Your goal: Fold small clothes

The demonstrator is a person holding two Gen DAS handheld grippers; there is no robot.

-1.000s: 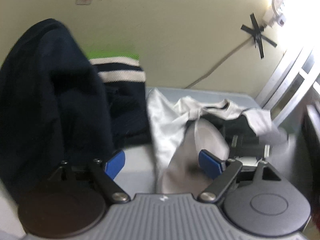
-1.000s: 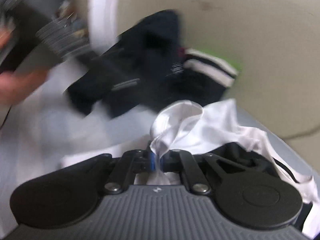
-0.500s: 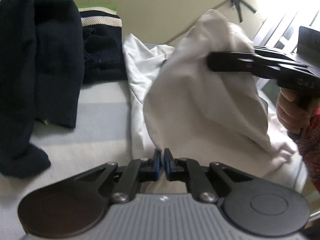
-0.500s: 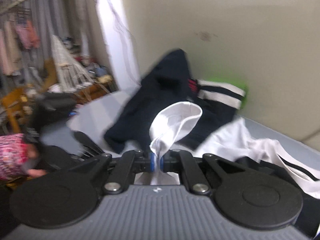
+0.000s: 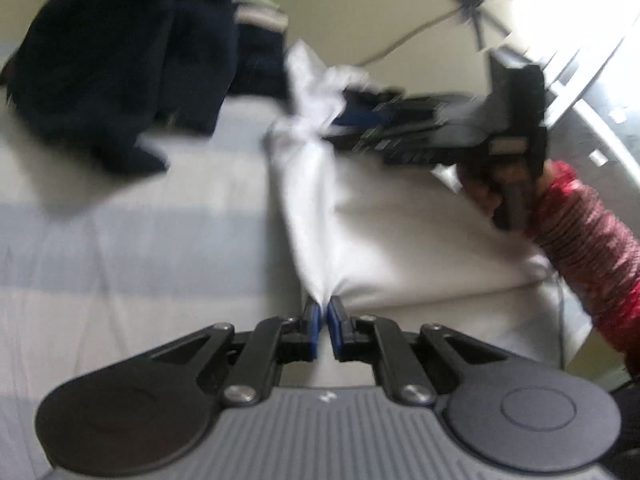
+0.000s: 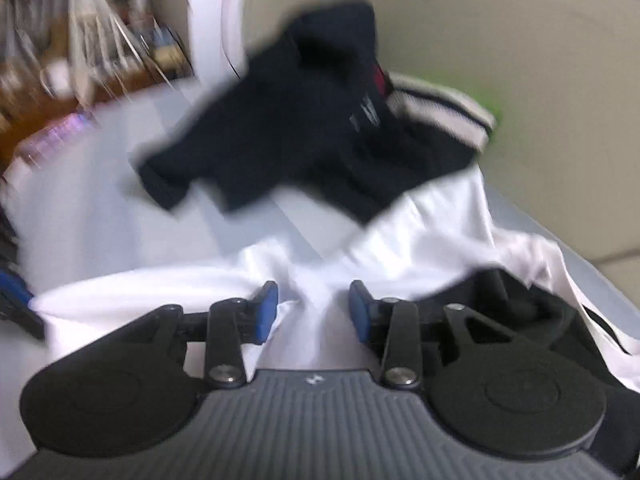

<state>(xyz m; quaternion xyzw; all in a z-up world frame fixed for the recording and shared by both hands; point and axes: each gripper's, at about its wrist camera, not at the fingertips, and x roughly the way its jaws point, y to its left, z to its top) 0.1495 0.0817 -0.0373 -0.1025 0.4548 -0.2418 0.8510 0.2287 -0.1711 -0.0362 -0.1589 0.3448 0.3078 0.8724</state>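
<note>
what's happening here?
A person is folding a white garment on a striped bed. The left gripper is shut on its near edge. The right gripper is opening; its pads stand clear of the cloth, which lies slack between them. Dark clothes sit piled behind, by the wall, untouched.

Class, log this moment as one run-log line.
left gripper: shut on white garment | right gripper: opening, garment between jaws | navy clothes: piled behind
</note>
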